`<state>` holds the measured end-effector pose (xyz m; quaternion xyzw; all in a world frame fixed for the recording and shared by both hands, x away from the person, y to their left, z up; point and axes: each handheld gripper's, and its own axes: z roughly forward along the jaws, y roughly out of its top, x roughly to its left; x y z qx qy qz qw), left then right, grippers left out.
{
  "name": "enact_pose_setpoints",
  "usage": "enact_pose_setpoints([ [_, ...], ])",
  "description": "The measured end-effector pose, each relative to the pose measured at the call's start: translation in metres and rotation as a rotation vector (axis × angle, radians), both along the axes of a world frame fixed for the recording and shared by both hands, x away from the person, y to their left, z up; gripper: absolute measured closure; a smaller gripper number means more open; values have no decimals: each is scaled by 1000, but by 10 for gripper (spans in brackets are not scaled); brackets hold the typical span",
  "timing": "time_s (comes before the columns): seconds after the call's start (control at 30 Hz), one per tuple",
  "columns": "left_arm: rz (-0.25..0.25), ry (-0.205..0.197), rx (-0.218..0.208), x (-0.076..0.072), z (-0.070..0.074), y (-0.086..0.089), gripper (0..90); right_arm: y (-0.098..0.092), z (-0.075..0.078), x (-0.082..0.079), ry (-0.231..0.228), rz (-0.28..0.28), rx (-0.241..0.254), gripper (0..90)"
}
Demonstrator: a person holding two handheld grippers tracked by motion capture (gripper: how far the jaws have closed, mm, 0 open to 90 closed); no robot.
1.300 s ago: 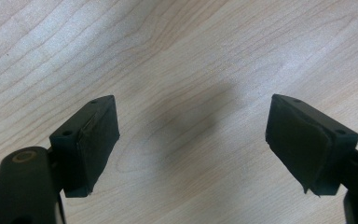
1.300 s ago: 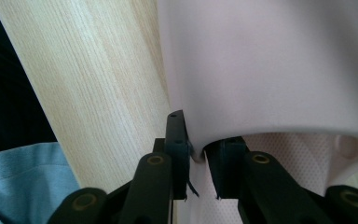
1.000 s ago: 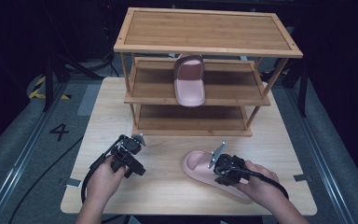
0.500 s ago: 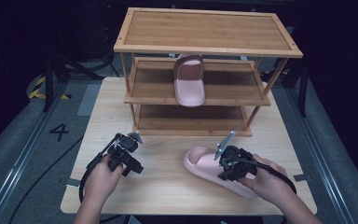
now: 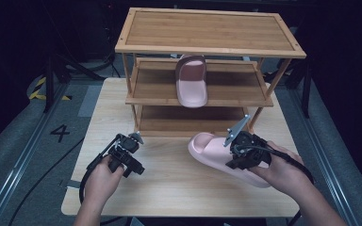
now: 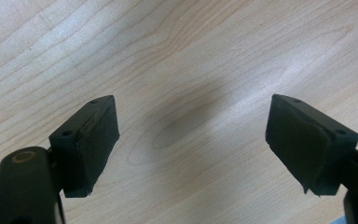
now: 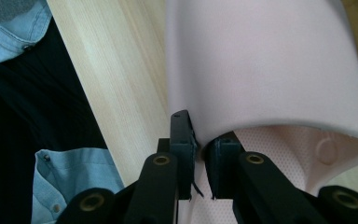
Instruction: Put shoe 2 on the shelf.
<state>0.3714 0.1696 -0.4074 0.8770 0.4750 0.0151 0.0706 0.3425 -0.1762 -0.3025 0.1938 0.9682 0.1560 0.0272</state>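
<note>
Right gripper (image 5: 231, 151) gripping a pink slipper (image 5: 207, 148) over the surface (image 5: 169, 188).
Its jaws are pinching the slipper's strap edge — the left gripper (image 6: 192, 140) is hovering, jaws standing wide and empty.

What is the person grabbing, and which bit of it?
The right hand-held gripper pinches the pink slipper by the edge of its strap. The left hand-held gripper is open, holding nothing.

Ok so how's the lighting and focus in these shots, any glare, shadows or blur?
High view: table and rack well lit, surroundings dark, slightly soft. Left gripper view: sharp wood grain, pale sheen at right, soft shadow patch between the open left gripper. Right gripper view: the slipper bright and smooth, nearly washed out; the right gripper in focus.
</note>
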Motion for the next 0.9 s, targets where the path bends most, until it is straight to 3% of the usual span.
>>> enact_pose_setpoints([
  [0.3, 0, 0, -5, 1, 0, 0, 177, -7, 33, 2, -42, -11, 18, 821],
  [0.57, -2, 5, -8, 2, 1, 0, 177, -14, 59, 12, -79, -60, 25, 821],
  [0.9, -5, 2, -6, 1, 1, -1, 177, -24, 83, 43, -127, -146, 18, 820],
])
